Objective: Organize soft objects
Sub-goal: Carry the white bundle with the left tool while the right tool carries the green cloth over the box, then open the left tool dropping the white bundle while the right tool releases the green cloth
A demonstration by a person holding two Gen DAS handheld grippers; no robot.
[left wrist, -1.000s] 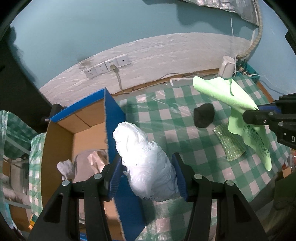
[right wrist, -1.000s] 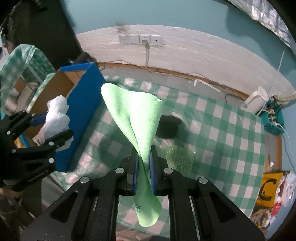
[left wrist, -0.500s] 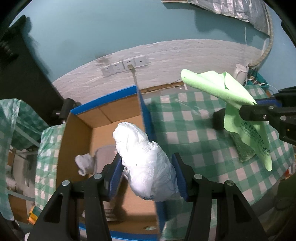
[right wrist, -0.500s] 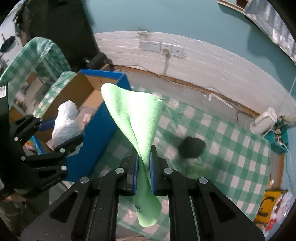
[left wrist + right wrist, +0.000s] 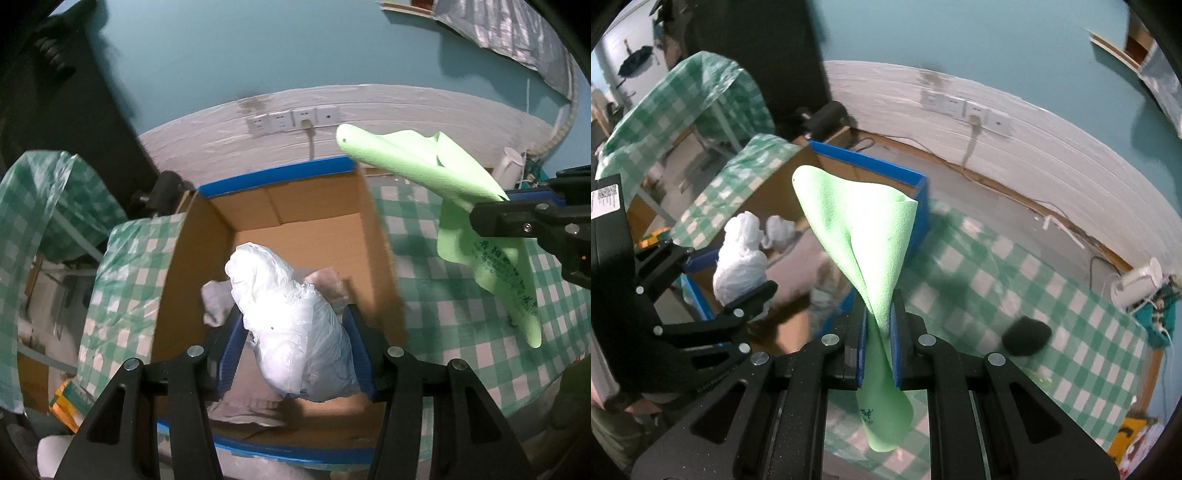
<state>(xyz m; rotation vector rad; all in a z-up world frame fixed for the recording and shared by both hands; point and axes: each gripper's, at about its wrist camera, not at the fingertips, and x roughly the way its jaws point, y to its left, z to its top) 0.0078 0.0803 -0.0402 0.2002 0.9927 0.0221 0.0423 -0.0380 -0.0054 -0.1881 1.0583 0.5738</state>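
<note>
The left gripper (image 5: 295, 350) is clamped on a white plastic bag (image 5: 291, 325), its blue pads pressed into the crumpled bundle from both sides; it hangs over the open cardboard box (image 5: 192, 266) with blue outer walls, which stands at the left edge of the checked tabletop (image 5: 436, 302); inside the box, on its floor, lie a pale crumpled rag (image 5: 216, 304) near the left wall and some brownish fabric (image 5: 243, 402) toward the near wall.

The right gripper (image 5: 878, 347) is closed tight on a light green cloth (image 5: 864, 240), pinched about midway so that one part stands up in a loose cone and a printed tail hangs below the jaws; it is held above the tabletop just right of the box's right wall; a black soft lump (image 5: 1027, 336) rests on the tabletop well apart, toward the right edge.

The bag looks very light, slick and compressible; a grip across its bulk, as now, seems sound, though a thin fold could slide out; released, it should drop softly and spring open a little. The cloth appears limp, thin and slightly grippy; held at the middle it drapes and may catch on the box rim, so it likely needs to clear the wall well before letting go.
</note>
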